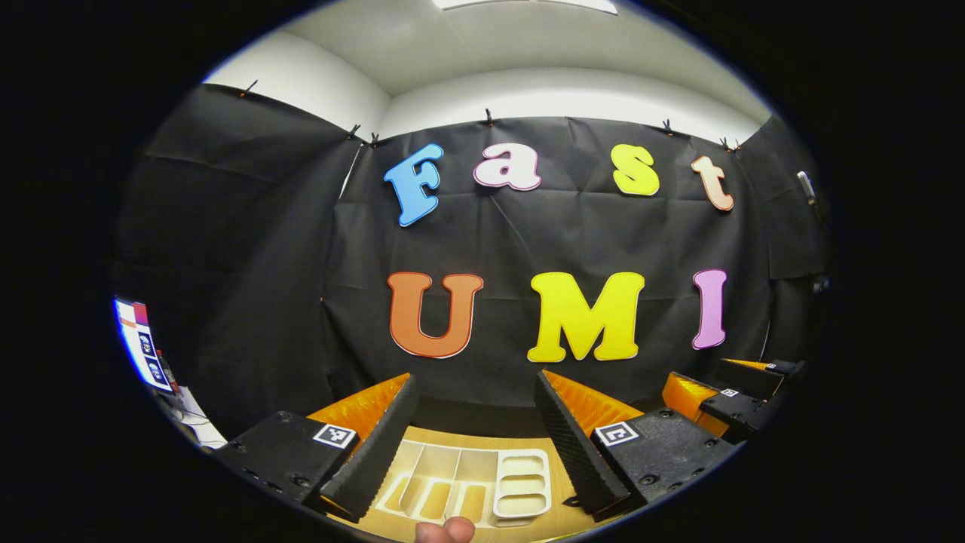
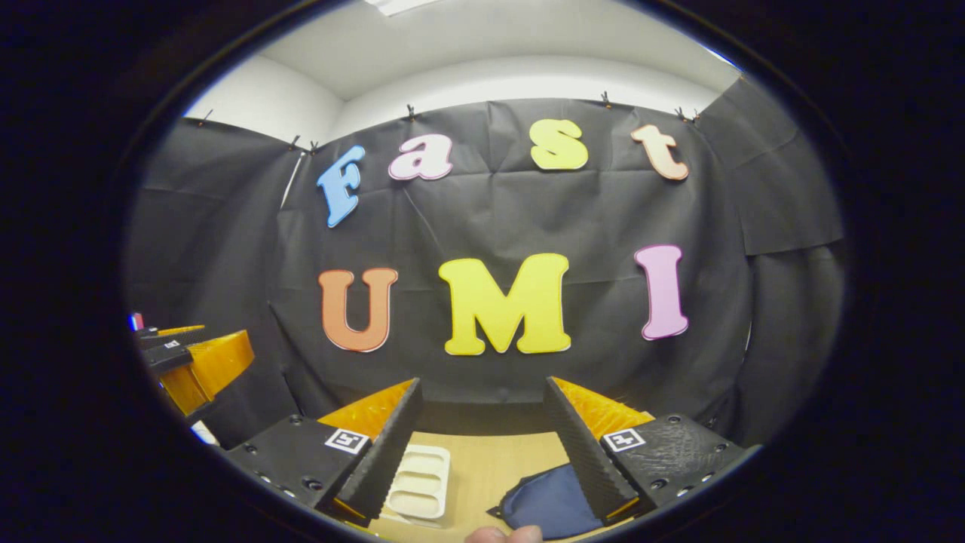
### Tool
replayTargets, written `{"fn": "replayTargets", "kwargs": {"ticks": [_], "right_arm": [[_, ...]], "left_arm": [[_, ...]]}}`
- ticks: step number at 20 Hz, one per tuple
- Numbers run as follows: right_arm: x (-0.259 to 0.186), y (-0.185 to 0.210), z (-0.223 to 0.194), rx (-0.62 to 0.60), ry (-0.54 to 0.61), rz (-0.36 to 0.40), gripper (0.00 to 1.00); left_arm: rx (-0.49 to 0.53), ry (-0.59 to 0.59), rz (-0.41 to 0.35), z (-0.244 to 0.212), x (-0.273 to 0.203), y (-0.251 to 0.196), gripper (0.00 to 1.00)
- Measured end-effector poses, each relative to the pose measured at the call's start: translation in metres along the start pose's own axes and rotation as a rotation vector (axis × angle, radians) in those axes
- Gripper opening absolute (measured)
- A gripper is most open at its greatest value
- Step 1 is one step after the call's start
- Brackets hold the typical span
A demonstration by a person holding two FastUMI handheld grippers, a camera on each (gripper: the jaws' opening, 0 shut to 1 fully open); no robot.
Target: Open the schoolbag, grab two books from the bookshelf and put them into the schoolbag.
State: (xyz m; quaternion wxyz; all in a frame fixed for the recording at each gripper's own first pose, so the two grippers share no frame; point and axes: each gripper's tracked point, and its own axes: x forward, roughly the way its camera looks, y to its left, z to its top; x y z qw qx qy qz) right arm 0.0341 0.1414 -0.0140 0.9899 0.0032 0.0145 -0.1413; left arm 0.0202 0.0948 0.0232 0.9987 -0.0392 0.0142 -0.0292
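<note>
Left gripper (image 1: 476, 434) jaws spread apart, cream bookshelf (image 1: 482, 486) at bottom center on the wooden table (image 1: 562, 513); right gripper view: right gripper (image 2: 482, 437) also spread, dark blue schoolbag (image 2: 550, 509) at bottom, right of bookshelf end (image 2: 421, 481)

Left gripper (image 1: 476, 422): jaws spread wide, open gap between fingers, nothing in it. Below gap, white rack (image 1: 467, 483) on table (image 1: 562, 513), slots upward (contents unclear). Ahead, black cloth wall (image 1: 528, 241) closes off far side. Right gripper (image 1: 742, 396) near, off to right, apart.

Right gripper (image 2: 482, 422): jaws wide, gap free. Below: rack end (image 2: 424, 471) at left, blue bag (image 2: 554, 501) at right, bare table strip (image 2: 490, 467) between them.
</note>
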Motion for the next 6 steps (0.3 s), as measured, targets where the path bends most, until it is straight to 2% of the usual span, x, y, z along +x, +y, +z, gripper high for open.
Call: {"fn": "replayTargets", "kwargs": {"ticks": [1, 6], "right_arm": [[-0.001, 0.003, -0.003, 0.003, 0.006, 0.005, 0.99], [-0.008, 0.014, -0.003, -0.002, -0.001, 0.012, 0.96]], "left_arm": [[0.0, -0.002, 0.004, 0.0, -0.002, 0.003, 0.99], [0.004, -0.003, 0.012, -0.001, -0.006, 0.011, 0.99]]}}
